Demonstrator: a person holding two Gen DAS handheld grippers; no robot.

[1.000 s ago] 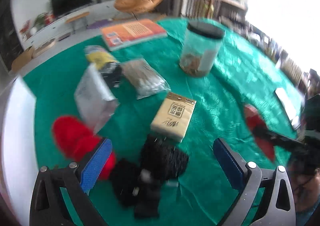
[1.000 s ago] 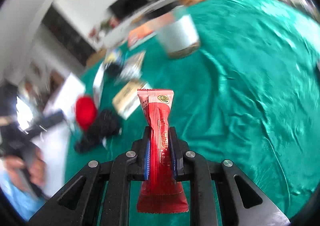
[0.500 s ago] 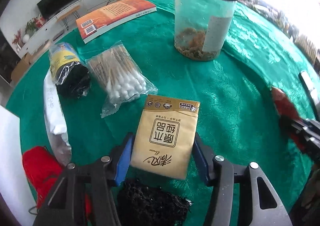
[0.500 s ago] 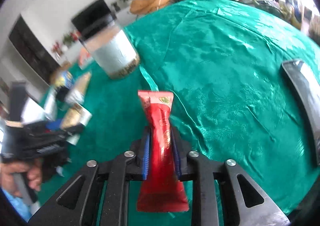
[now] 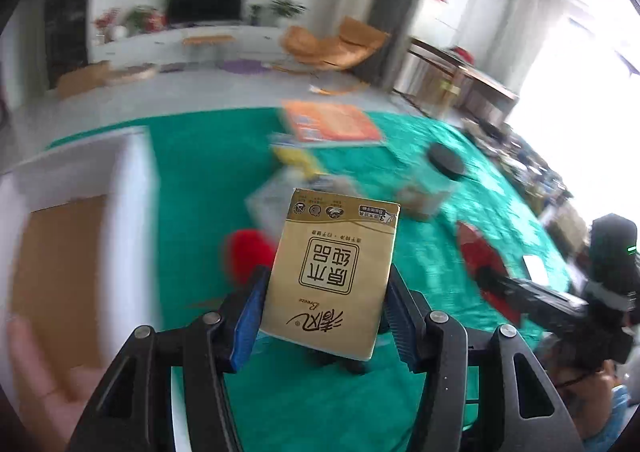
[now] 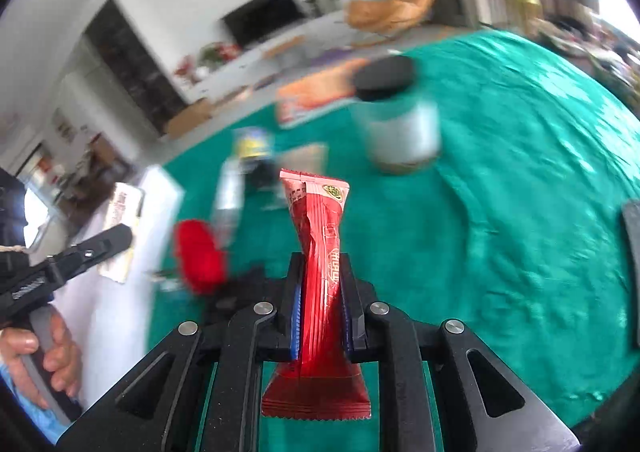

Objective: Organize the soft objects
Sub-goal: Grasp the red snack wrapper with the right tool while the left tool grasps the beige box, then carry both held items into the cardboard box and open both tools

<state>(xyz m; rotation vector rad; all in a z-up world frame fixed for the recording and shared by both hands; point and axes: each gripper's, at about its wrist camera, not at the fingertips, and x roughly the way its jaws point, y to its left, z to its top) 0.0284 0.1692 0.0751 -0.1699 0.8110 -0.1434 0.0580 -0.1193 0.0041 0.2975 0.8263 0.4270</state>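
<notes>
My left gripper [image 5: 322,316] is shut on a tan tissue pack [image 5: 336,272] and holds it lifted above the green tablecloth [image 5: 192,179]. My right gripper [image 6: 320,316] is shut on a red snack packet [image 6: 320,252], held upright above the cloth. A red fluffy object [image 5: 244,254] lies on the cloth behind the tissue pack and shows in the right wrist view [image 6: 198,256] beside a black mesh object [image 6: 236,292]. A white box [image 5: 80,219] with a brown inside stands at the left.
A clear jar with a black lid [image 6: 396,115], an orange book [image 5: 332,125], a yellow-and-black packet [image 6: 254,147] and clear plastic bags [image 6: 228,191] lie further back. A dark flat object [image 6: 632,252] sits at the right edge.
My left gripper has closed on the tissue pack and lifted it off the cloth, swinging left toward the white box. My right gripper still holds the red packet and has turned leftward.
</notes>
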